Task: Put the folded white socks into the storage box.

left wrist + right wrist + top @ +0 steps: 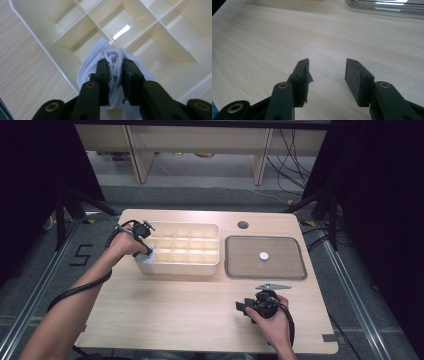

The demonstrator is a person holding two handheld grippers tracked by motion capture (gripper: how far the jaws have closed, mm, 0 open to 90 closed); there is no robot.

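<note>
My left gripper (149, 251) points down into the near left corner of a cream compartment box (180, 268). In the left gripper view its jaws (115, 62) pinch a fold of a rolled white sock (100, 48), which sits in a corner cell beside the box rim (37, 32). From above, the sock (148, 258) is a small white patch under that hand. My right gripper (241, 307) rests low over the table near the front edge, right of centre. Its jaws (327, 66) stand open with only bare wood between them.
A grey tray (240, 265) lies right of the box with one small white disc (263, 255) in it; its rim (387, 7) shows at the top of the right gripper view. A round hole (243, 225) sits in the table behind the tray.
</note>
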